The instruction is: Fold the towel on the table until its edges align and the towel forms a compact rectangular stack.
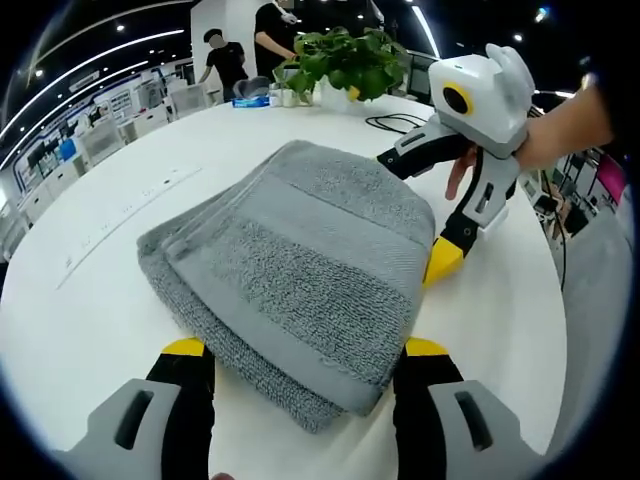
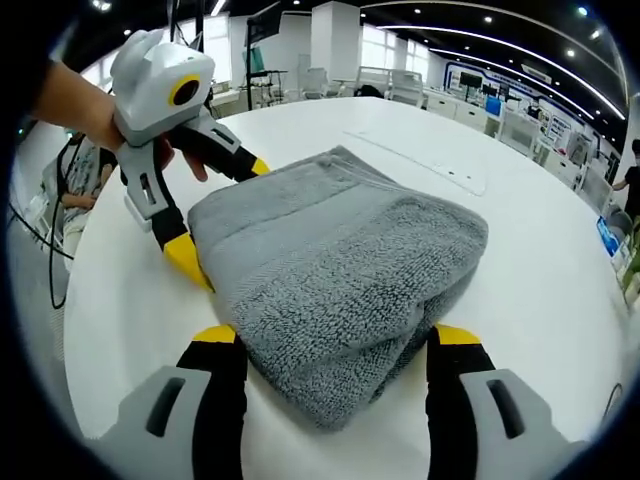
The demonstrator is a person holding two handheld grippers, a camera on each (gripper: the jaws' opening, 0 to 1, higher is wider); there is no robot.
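A grey towel (image 1: 300,260) lies folded into a thick rectangle on the round white table (image 1: 90,300). My left gripper (image 1: 305,350) is open, its yellow-tipped jaws standing either side of the towel's near corner. My right gripper (image 1: 412,212), held by a hand, is open at the towel's far right edge, one jaw over the cloth and one on the table. In the right gripper view, the towel (image 2: 340,270) bulges between the open jaws of my right gripper (image 2: 334,335). My left gripper (image 2: 224,214) straddles the opposite end there, open.
A potted green plant (image 1: 345,60), small bottles and a blue box (image 1: 255,98) stand at the table's far side, with a black cable (image 1: 395,122) beside them. People stand beyond. The table edge (image 1: 545,330) runs close on the right.
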